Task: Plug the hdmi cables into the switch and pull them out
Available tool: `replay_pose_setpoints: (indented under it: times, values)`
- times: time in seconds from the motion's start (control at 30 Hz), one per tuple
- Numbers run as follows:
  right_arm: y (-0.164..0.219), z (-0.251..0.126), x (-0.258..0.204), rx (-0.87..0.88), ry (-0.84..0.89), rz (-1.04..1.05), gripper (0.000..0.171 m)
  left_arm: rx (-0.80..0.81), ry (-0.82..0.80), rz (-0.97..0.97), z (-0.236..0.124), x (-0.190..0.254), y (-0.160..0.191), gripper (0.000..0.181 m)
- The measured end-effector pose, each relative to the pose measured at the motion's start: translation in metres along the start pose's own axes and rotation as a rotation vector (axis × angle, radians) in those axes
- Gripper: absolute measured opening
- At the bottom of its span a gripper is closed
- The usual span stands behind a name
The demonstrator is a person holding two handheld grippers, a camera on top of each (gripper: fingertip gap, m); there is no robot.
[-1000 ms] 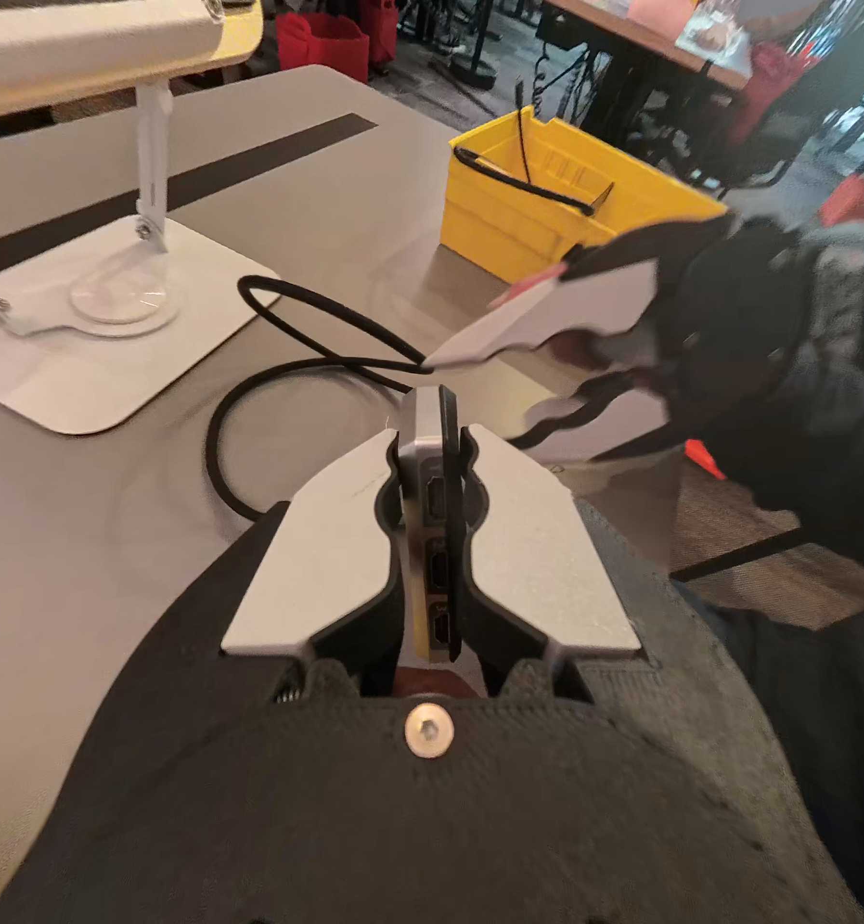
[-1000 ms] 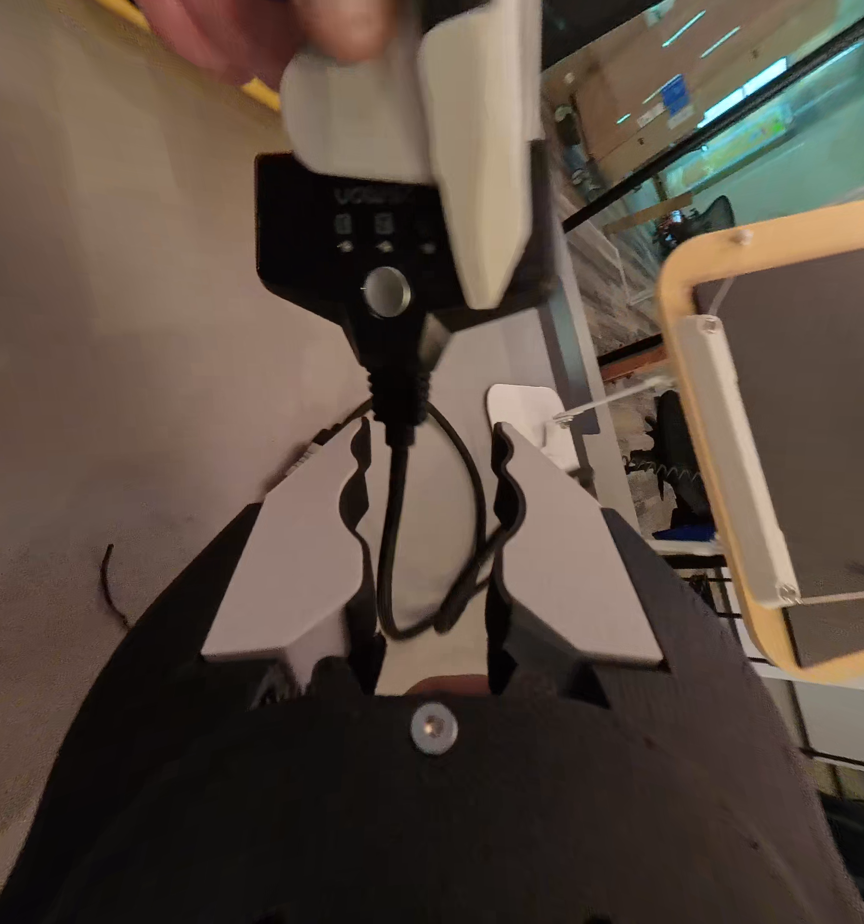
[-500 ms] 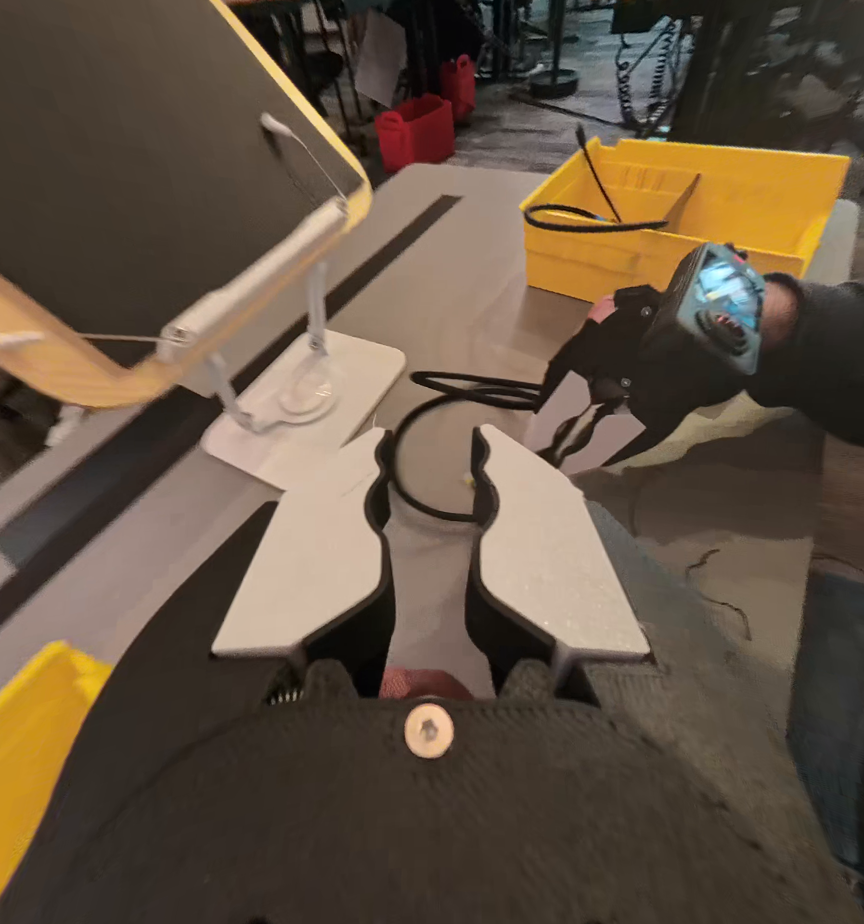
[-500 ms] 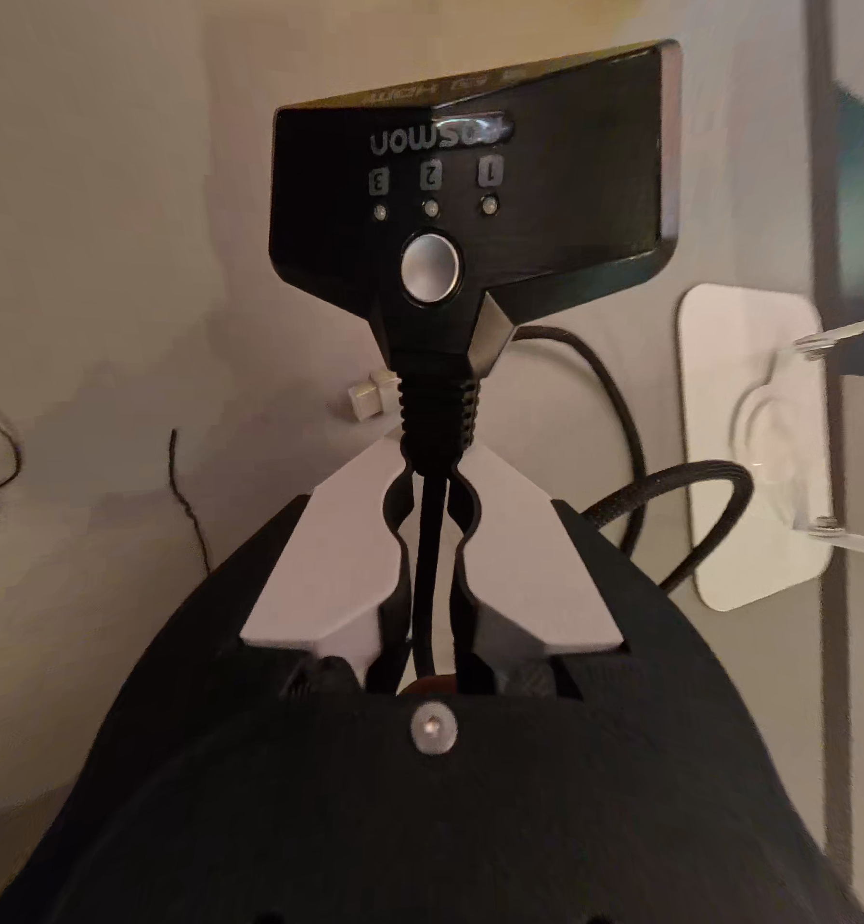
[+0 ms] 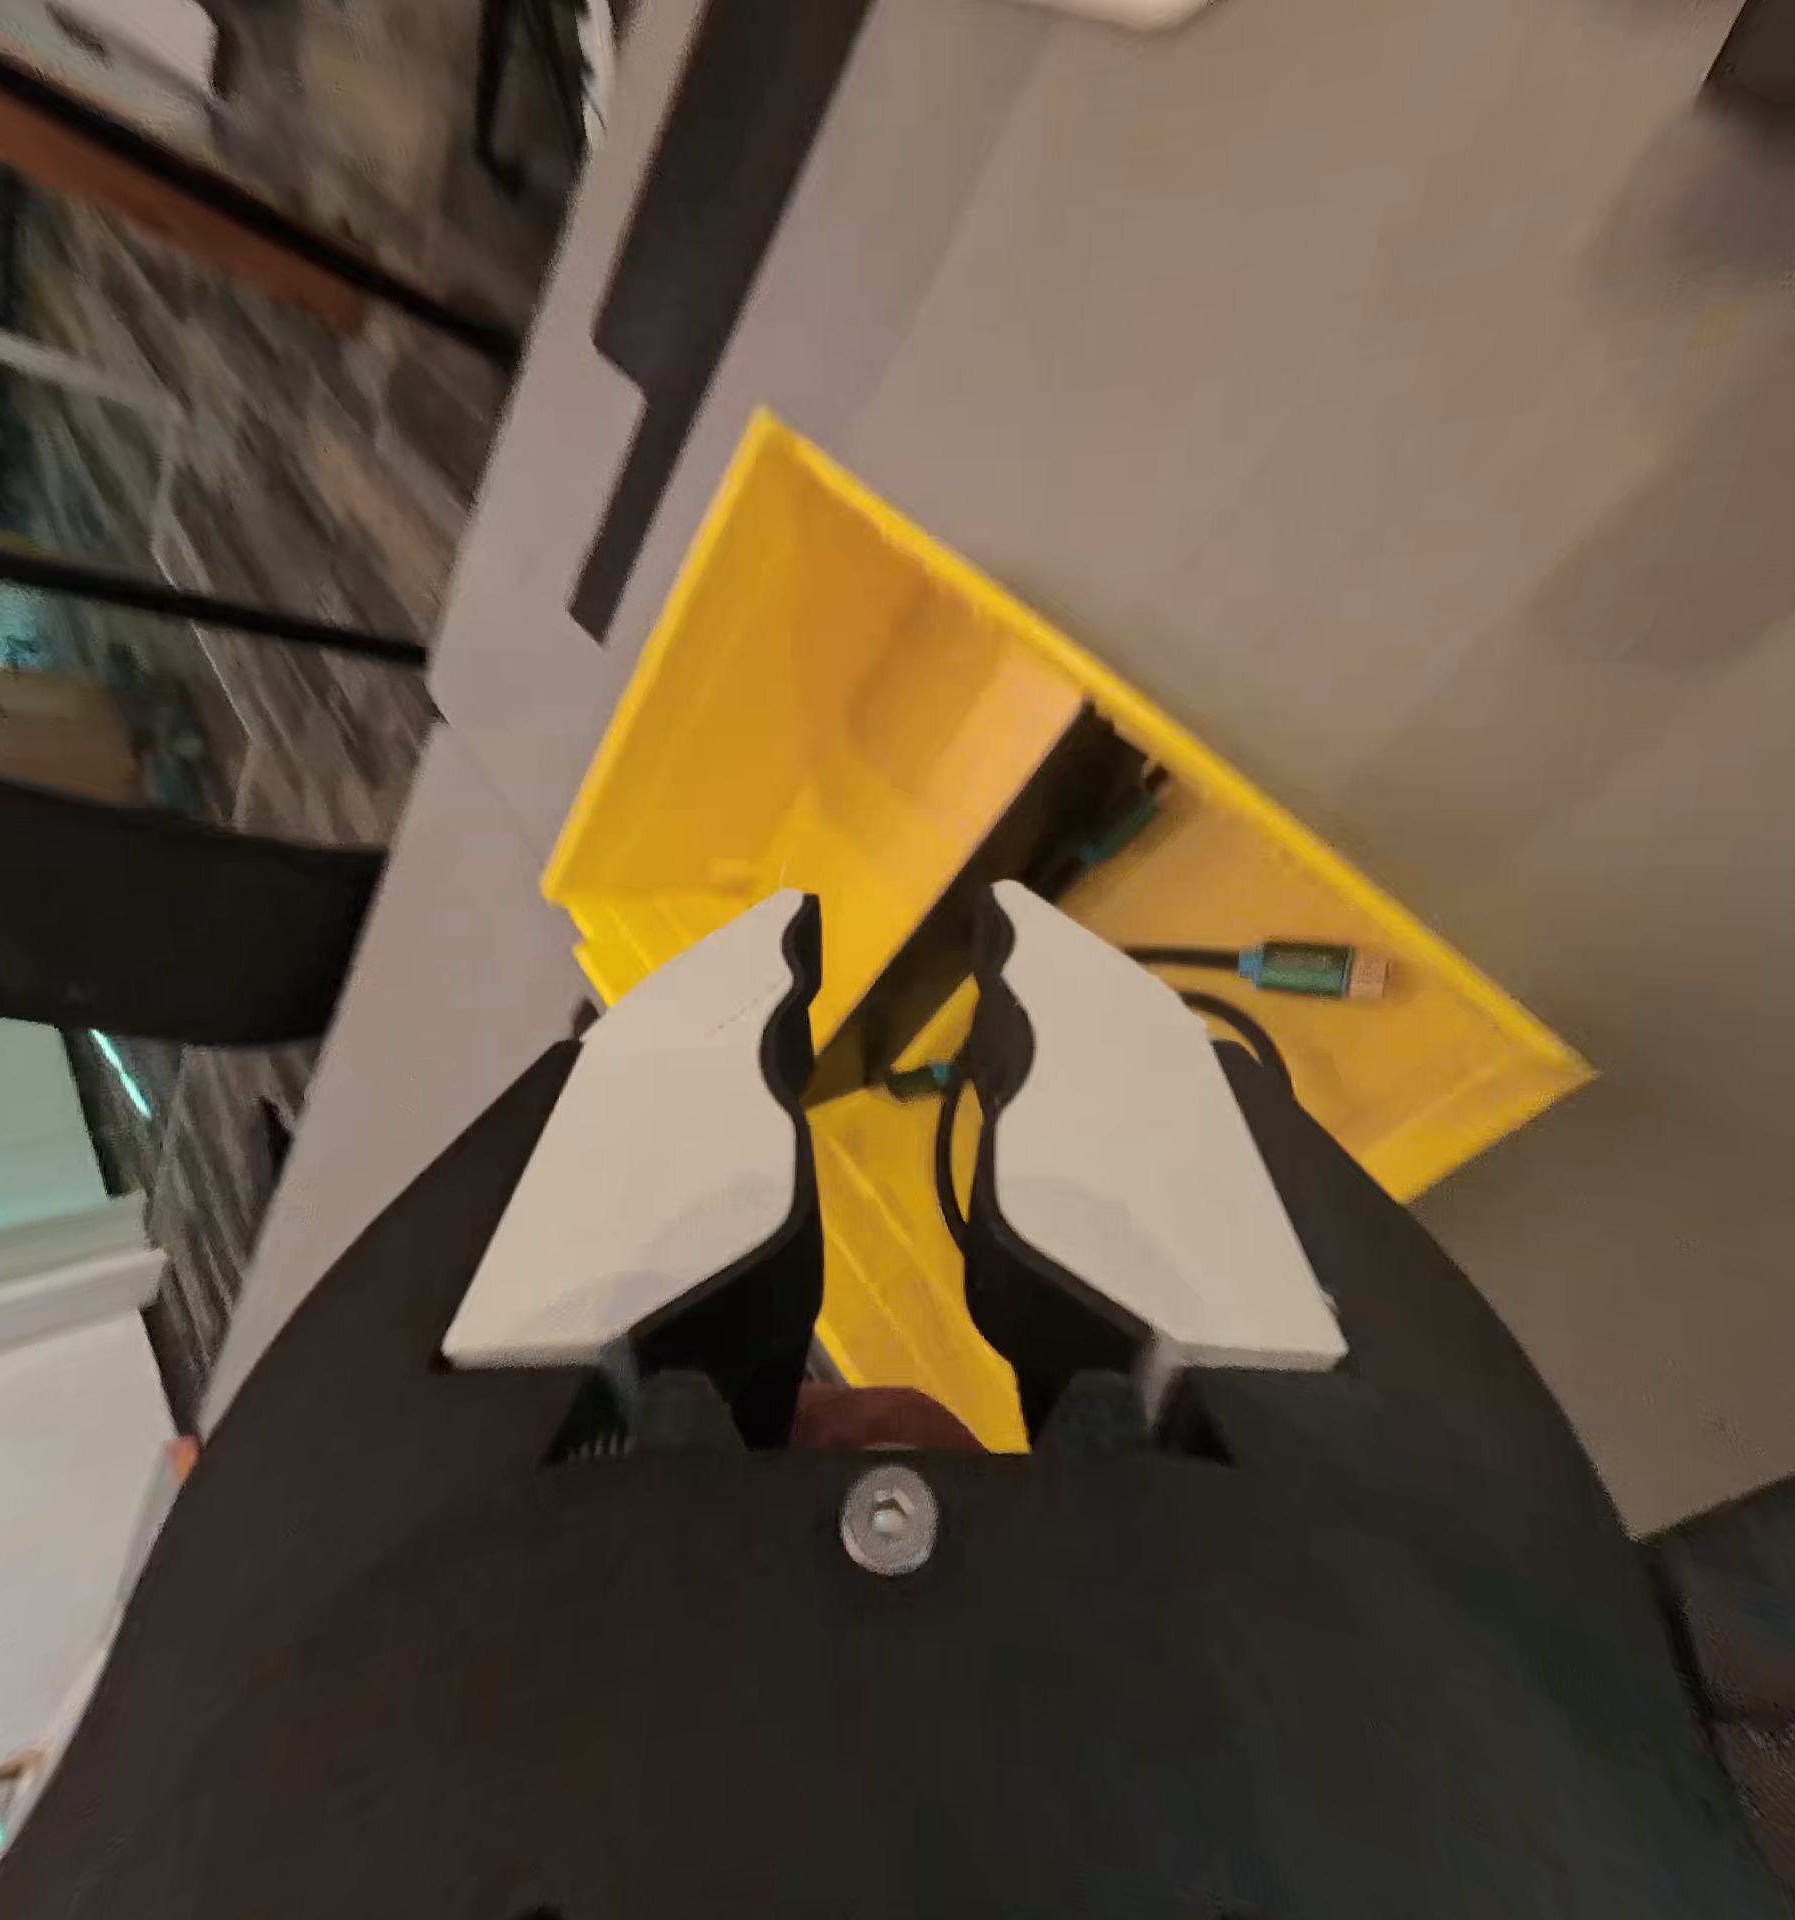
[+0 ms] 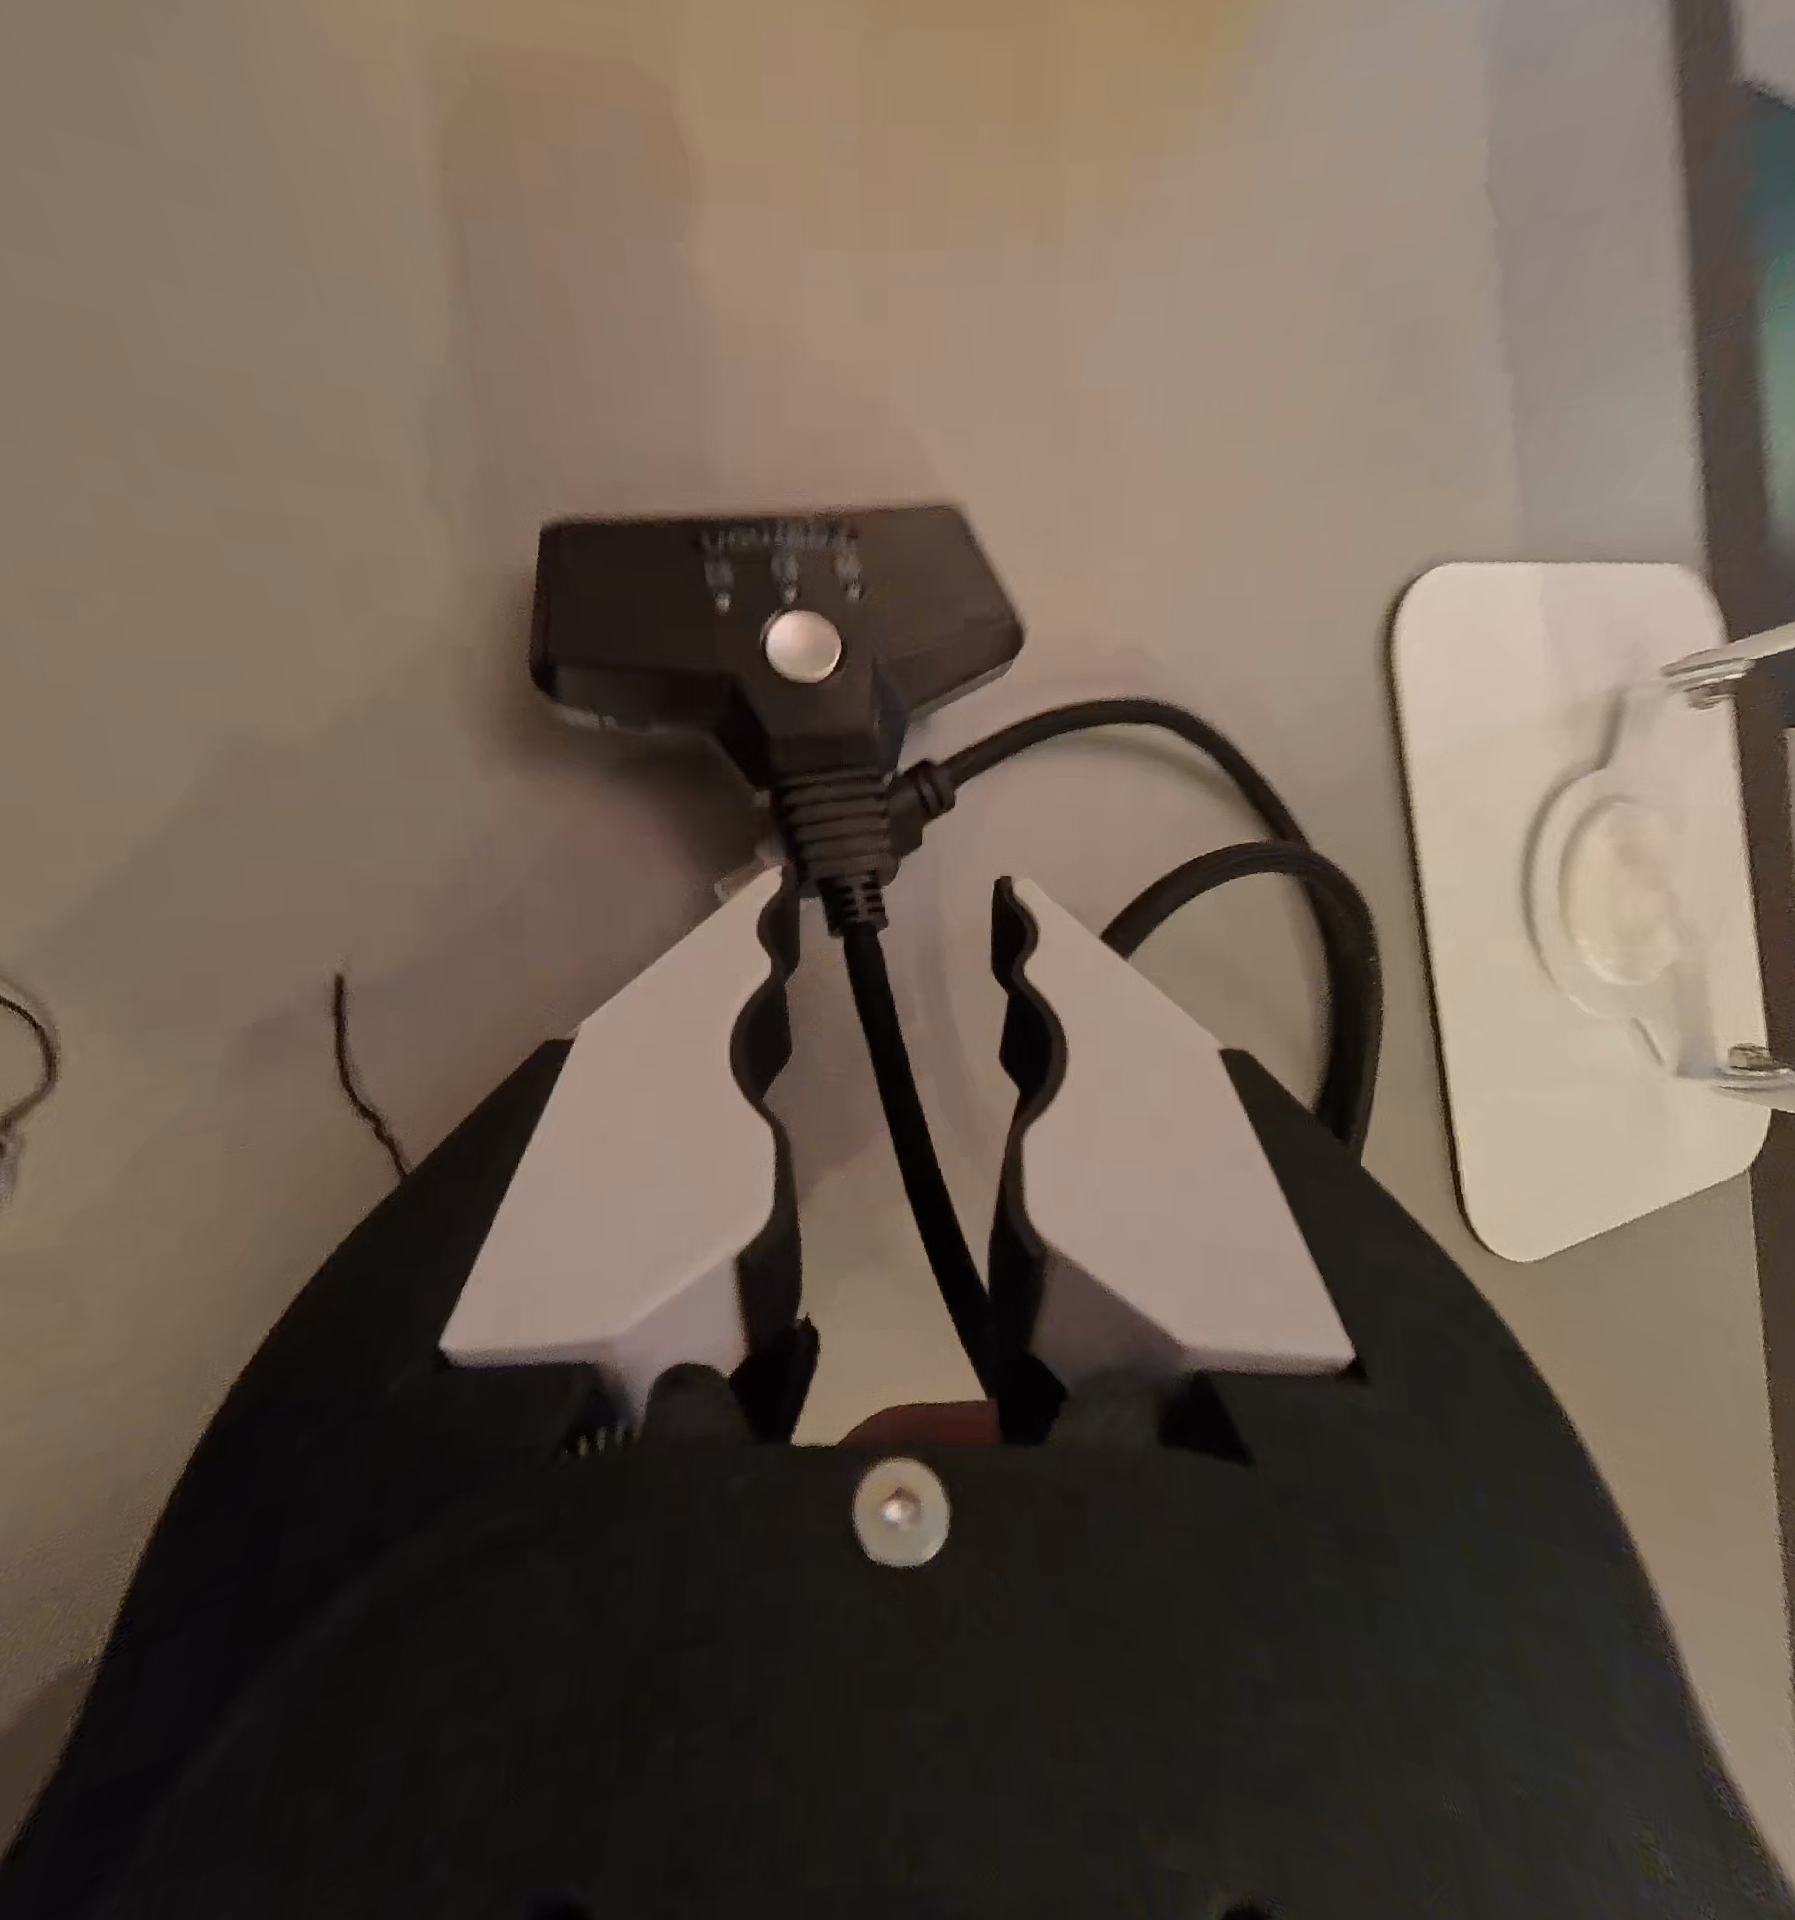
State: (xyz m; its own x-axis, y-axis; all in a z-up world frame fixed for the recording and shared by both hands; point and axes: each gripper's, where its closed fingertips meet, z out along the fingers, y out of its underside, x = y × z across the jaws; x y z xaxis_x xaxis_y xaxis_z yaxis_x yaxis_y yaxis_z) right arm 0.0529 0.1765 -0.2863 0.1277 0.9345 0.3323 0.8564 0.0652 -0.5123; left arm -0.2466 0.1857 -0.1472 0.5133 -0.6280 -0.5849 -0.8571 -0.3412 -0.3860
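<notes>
The right gripper (image 6: pixel 888 899) has let go. Half a second ago its jaws were pressed together on the thin black cord just below the switch, and now they stand apart with the cord (image 6: pixel 908 1091) running loose between them. The black HDMI switch (image 6: pixel 773 623) lies flat on the grey table (image 6: pixel 301 416), just past the jaw tips, with its round silver button facing up. A second, thicker black cable (image 6: pixel 1277 883) loops off to the right of it. Farther right sits the white base of a stand (image 6: pixel 1475 935). Two bits of dark thread (image 6: pixel 353 1070) lie on the table at the left.

The left gripper (image 5: pixel 898 909) has swung away from the switch too. It now points down at a yellow bin (image 5: pixel 1340 883) at the near edge of the table. Its jaws are apart and hold nothing. Inside the bin, just past the right jaw, lies an HDMI cable with a blue-green plug (image 5: pixel 1298 966). More dark cable lies deeper in the bin, but the picture is too blurry to tell it apart.

So the switch is set down and ready. No cable looks plugged into its far side yet, though that side is hard to see. The next step looks like picking the blue-green plug out of the bin and bringing it to the switch.
</notes>
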Motion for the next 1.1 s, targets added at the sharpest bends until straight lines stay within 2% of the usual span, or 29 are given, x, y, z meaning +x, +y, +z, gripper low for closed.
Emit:
replay_pose_setpoints:
  times: [0.1, 0.3, 0.4, 0.5, 0.63, 0.9, 1.1]
  values:
    - [-0.018, -0.016, 0.005, 0.113, 0.023, 0.056, 0.034, -0.1, 0.067, -0.049, 0.027, 0.011, 0.04, 0.029]
    - [-0.036, -0.031, 0.008, 0.184, 0.089, 0.048, 0.033, -0.281, 0.11, -0.084, 0.081, 0.023, 0.094, 0.029]
    - [-0.044, -0.035, 0.007, 0.217, 0.106, 0.039, 0.032, -0.342, 0.111, -0.091, 0.102, 0.029, 0.11, 0.028]
    - [-0.051, -0.039, 0.006, 0.249, 0.105, 0.039, 0.03, -0.33, 0.136, -0.161, 0.122, 0.034, 0.113, 0.026]
    - [-0.052, -0.041, 0.007, 0.25, 0.116, 0.032, 0.03, -0.327, 0.157, -0.23, 0.14, 0.036, 0.116, 0.011]
    - [-0.055, -0.051, 0.013, 0.278, 0.149, 0.045, 0.026, -0.311, 0.154, -0.21, 0.126, 0.031, 0.116, 0.008]
    - [-0.056, -0.06, 0.017, 0.294, 0.168, 0.05, 0.026, -0.254, 0.095, -0.157, 0.084, 0.008, 0.091, 0.006]
